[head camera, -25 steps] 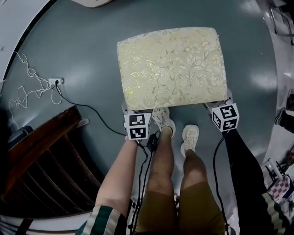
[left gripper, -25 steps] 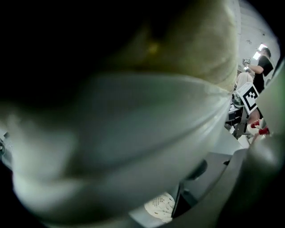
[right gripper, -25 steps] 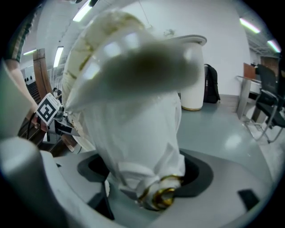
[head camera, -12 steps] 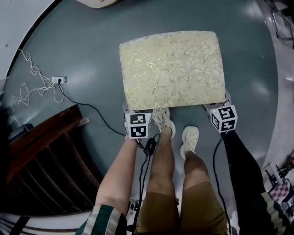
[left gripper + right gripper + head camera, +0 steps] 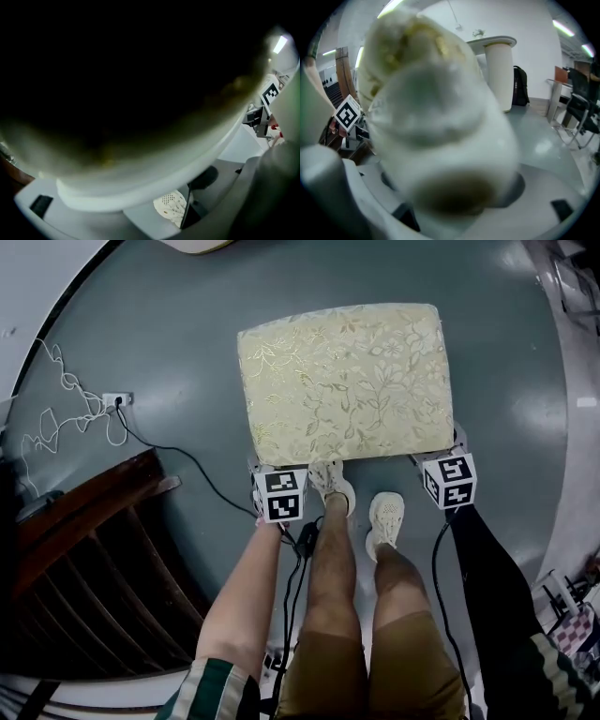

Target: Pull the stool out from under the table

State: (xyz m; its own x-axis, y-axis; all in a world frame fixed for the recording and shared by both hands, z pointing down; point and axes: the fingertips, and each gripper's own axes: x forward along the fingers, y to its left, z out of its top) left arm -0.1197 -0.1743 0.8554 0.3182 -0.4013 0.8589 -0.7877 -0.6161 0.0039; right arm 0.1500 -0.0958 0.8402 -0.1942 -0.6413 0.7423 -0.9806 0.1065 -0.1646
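head view: the stool (image 5: 347,381) shows only its cushion top; its legs are hidden beneath. the jaws of the left gripper (image 5: 267,468) and right gripper (image 5: 441,461) vanish under its near edge, leaving 2 marker cubes in sight. left gripper view: the cushion clamped there is a dark blur across most of the frame. right gripper view: the gripped corner is too blurred for detail. a pale table (image 5: 192,245) is cut off at the top edge.
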